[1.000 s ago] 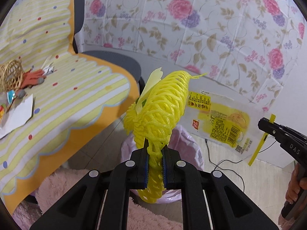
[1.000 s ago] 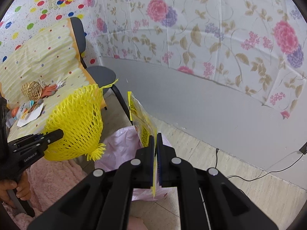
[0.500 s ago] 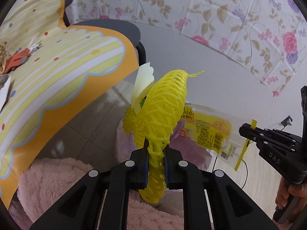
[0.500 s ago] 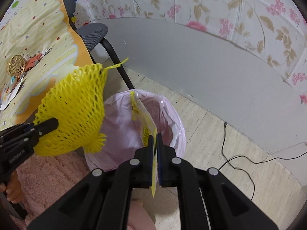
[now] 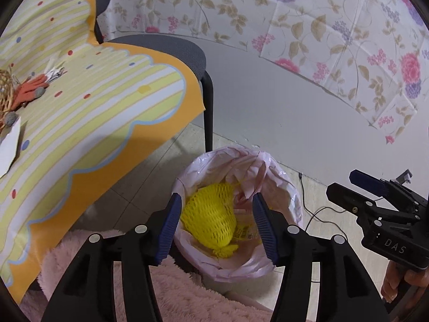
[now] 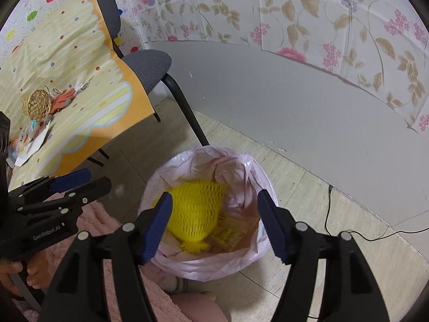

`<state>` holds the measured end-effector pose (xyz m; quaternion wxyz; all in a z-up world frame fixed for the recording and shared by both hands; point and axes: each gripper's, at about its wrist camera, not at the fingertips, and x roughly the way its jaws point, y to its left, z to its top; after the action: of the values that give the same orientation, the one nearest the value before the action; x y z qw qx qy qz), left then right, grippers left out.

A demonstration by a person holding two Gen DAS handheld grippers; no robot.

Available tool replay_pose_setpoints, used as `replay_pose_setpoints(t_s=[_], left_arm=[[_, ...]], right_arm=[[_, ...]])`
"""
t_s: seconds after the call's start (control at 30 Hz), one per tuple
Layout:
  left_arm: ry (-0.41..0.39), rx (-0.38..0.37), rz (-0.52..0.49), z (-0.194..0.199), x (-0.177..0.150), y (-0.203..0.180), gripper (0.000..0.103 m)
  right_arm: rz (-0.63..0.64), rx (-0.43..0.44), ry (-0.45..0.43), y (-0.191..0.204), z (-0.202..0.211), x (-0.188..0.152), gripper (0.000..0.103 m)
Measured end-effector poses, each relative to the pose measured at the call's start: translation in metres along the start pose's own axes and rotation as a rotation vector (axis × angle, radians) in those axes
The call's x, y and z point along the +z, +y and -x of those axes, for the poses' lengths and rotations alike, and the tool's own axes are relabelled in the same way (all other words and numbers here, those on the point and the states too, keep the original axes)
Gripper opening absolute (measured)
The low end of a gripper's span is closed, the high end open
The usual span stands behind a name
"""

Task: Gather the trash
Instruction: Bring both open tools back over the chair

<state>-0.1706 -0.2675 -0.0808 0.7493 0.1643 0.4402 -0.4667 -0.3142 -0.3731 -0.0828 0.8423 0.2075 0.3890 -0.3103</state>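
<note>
A bin lined with a pink bag (image 5: pixel 268 161) (image 6: pixel 171 166) stands on the floor. The yellow foam net (image 5: pixel 209 214) (image 6: pixel 195 212) lies inside it, with the yellow snack wrapper (image 5: pixel 245 232) (image 6: pixel 228 234) beside and partly under it. My left gripper (image 5: pixel 217 222) is open and empty just above the bin. My right gripper (image 6: pixel 214 224) is open and empty above the bin too. Each gripper also shows in the other's view, the right (image 5: pixel 375 204) and the left (image 6: pixel 64 187).
A table with a yellow striped cloth (image 5: pixel 80 102) (image 6: pixel 80 86) holds a wicker ball (image 6: pixel 36 104), an orange glove (image 5: pixel 29 91) and paper scraps. A grey chair (image 5: pixel 166 51) (image 6: pixel 150 64) stands by the wall. A pink fluffy rug (image 5: pixel 187 295) and a black cable (image 6: pixel 348 230) lie on the floor.
Both grippers have opened. The foam net and the snack wrapper have dropped into the pink-lined bin. Both views have tilted further down toward the bin.
</note>
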Motion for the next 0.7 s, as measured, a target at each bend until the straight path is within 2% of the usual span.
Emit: replay_pose_setpoints(t_s=[0.27, 0.43, 0.7], left_arm=[[-0.109, 0.014, -0.005, 0.045, 0.003, 0.003, 0.058], [-0.16, 0.023, 0.024, 0.075, -0.003, 0.014, 0.058], [-0.278, 0.158, 0.14, 0.132, -0.021, 0.065, 0.058]], right_arm=[[0.003, 0.021, -0.1, 0.005, 0.035, 0.008, 0.065], [0.054, 0.044, -0.15, 0.022, 0.054, 0.019, 0.065], [0.193, 0.14, -0.26, 0.072, 0.085, 0.042, 0.065]])
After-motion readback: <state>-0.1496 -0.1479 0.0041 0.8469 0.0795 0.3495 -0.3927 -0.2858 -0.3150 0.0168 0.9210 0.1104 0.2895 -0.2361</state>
